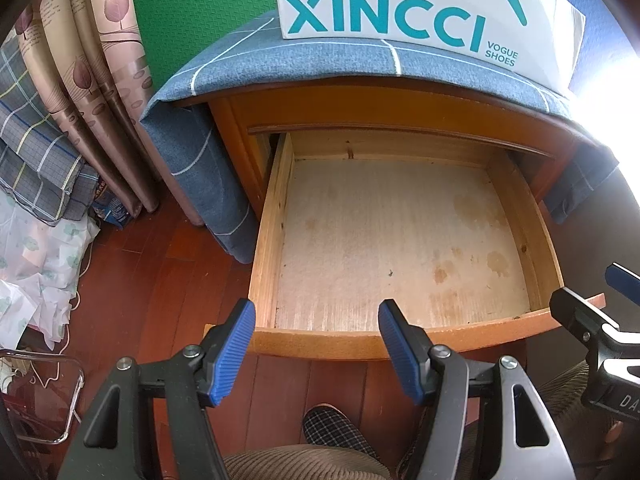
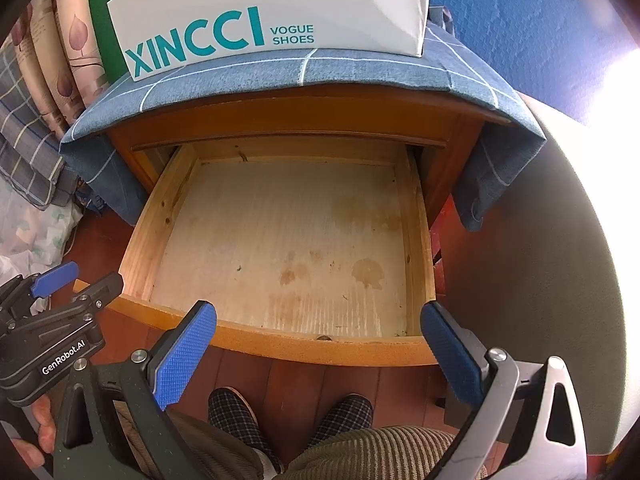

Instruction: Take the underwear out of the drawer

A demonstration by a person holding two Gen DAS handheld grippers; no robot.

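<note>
Drawer point(image 1: 400, 240) pulled out at 12 o'clock, bare inside; no underwear visible anywhere. Left gripper point(image 1: 316, 328) and right gripper point(image 2: 320, 332) both spread, holding nothing. Removal judged complete; next, probably closing

a home bedroom; curtains point(image 1: 100, 92), cloth-draped wooden nightstand point(image 1: 236, 136), folded bedding point(image 1: 36, 152)

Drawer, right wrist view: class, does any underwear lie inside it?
No: the drawer stands pulled open with only its bare, stained wooden bottom showing.
</note>
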